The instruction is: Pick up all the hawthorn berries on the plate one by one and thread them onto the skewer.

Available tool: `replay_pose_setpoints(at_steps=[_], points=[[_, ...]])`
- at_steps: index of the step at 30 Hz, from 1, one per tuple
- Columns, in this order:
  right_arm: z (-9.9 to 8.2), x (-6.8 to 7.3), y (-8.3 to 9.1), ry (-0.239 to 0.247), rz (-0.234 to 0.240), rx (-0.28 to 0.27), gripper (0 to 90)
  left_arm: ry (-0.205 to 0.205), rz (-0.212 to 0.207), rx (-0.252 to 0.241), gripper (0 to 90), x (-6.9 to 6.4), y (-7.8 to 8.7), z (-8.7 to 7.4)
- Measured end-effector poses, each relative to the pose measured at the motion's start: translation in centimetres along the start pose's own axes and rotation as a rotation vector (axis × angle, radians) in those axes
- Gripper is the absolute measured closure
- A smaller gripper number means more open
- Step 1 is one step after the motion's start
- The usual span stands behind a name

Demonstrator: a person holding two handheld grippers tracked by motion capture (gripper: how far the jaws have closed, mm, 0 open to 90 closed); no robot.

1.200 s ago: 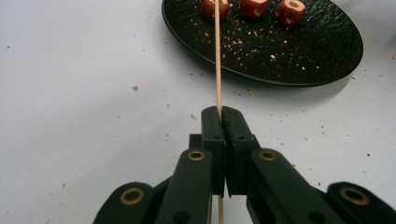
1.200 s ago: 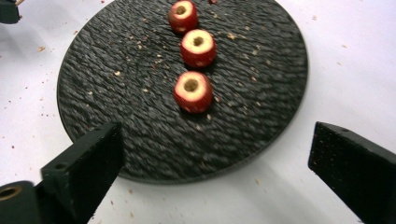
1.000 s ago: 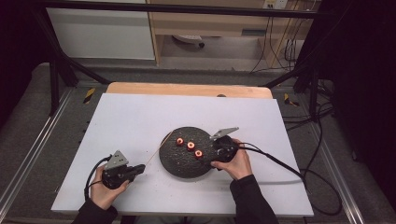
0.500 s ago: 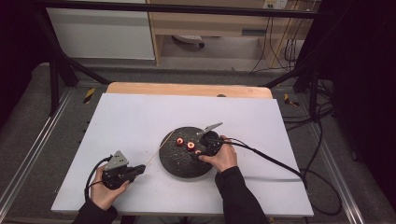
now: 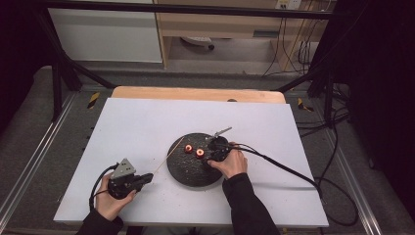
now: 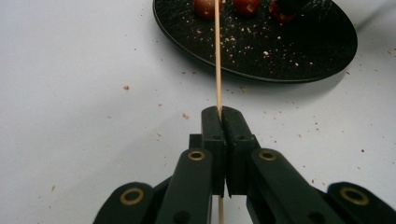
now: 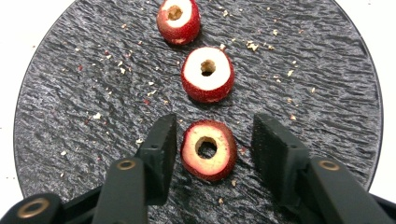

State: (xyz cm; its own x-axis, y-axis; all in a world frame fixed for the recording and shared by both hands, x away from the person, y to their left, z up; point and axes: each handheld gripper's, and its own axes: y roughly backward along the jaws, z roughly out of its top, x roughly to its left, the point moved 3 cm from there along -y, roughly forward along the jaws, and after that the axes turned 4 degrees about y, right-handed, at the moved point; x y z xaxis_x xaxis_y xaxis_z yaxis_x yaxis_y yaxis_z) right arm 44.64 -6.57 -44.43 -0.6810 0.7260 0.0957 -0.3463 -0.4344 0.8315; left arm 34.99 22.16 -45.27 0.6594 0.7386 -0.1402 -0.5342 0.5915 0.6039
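Three red cored fruit pieces lie in a row on a round black slate plate (image 7: 84,93). My right gripper (image 7: 215,122) points down over the nearest piece (image 7: 219,163). Its jaws have just been closing and stand on either side of that piece, with a thin gap on each side. The middle piece (image 7: 207,81) and the far piece (image 7: 179,21) lie beyond. In the high view the right gripper (image 5: 209,156) sits over the plate (image 5: 188,178). My left gripper (image 6: 221,112) is shut on a thin wooden skewer (image 6: 217,56) that points at the plate (image 6: 280,65).
The plate stands mid-table on a white tabletop (image 5: 147,122) sprinkled with crumbs. The right gripper's cable (image 5: 284,169) trails off to the right across the table. A wooden edge (image 5: 195,93) runs along the far side.
My right hand has moved left across the plate to the fruit pieces and dropped slightly. The left hand and the skewer have stayed put.
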Motion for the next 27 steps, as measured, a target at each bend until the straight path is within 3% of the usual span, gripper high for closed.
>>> replay_pose_setpoints(at_steps=[14, 27], points=[[0.0, 0.0, 0.0, -0.038, 0.012, 0.038, 61.7, -0.004, -0.002, 0.002, 88.2, -0.1, -0.1, 0.0], [0.3, 0.5, 2.7, -0.071, 0.066, -0.098, 62.2, -0.009, -0.001, -0.002, 88.2, -0.3, 0.0, 0.1]])
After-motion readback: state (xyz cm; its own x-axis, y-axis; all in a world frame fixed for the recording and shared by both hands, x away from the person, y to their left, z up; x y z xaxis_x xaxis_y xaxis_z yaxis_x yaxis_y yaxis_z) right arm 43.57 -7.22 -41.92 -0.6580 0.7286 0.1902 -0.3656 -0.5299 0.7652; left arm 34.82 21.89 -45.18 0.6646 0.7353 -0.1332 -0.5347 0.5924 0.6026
